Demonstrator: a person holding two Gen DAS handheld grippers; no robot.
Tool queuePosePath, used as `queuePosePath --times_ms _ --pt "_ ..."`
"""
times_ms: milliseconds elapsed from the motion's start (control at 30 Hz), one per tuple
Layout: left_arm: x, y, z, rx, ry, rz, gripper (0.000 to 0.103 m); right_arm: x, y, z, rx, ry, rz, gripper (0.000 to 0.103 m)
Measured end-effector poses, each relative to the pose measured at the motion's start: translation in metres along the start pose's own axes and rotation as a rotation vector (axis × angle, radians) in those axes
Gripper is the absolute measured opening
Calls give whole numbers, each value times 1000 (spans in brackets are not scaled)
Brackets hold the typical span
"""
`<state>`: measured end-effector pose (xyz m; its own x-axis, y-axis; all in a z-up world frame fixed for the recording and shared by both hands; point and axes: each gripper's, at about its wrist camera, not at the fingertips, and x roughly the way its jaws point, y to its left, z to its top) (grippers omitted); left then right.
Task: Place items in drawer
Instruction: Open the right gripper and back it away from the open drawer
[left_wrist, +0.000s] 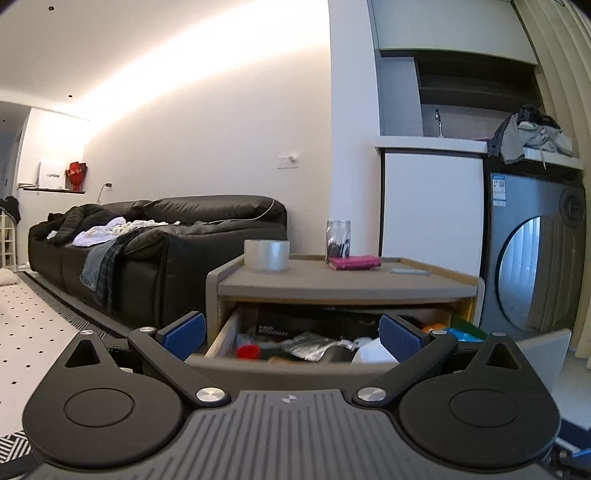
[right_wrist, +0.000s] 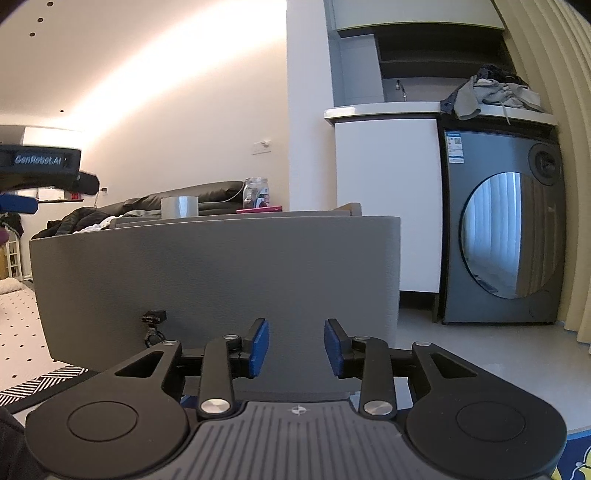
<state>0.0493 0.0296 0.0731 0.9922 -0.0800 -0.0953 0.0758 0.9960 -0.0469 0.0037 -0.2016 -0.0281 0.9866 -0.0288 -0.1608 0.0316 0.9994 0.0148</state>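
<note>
A grey bedside cabinet (left_wrist: 332, 282) has its drawer (left_wrist: 221, 332) pulled out, full of mixed clutter such as a red cap and a foil packet. On its top stand a clear tape roll (left_wrist: 266, 255), a glass jar (left_wrist: 338, 240), a pink wallet (left_wrist: 355, 263) and a flat grey-blue item (left_wrist: 410, 272). My left gripper (left_wrist: 291, 336) hangs open and wide just above the drawer's near edge, holding nothing. My right gripper (right_wrist: 296, 347) is open, low against the grey drawer front (right_wrist: 221, 277), with nothing between its blue pads (right_wrist: 258, 347). The left gripper (right_wrist: 40, 173) also shows at that view's upper left.
A black sofa (left_wrist: 166, 236) strewn with clothes stands left of the cabinet. A washing machine (right_wrist: 506, 229) and a white counter unit (right_wrist: 388, 192) stand to the right. A small black lock with a ring (right_wrist: 154, 318) sits on the drawer front. A dotted rug (left_wrist: 37, 317) covers the floor on the left.
</note>
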Motion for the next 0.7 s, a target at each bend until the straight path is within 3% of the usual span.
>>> queuePosePath --times_ms 333,500,700 --pt "26 -7 22 37 -27 -42 103 0 -14 7 20 -10 -27 38" --pt "41 -10 37 0 -6 -134 103 3 -20 8 35 -16 -37 38" --pt "74 -20 53 100 12 -173 103 3 -23 3 38 3 -39 38"
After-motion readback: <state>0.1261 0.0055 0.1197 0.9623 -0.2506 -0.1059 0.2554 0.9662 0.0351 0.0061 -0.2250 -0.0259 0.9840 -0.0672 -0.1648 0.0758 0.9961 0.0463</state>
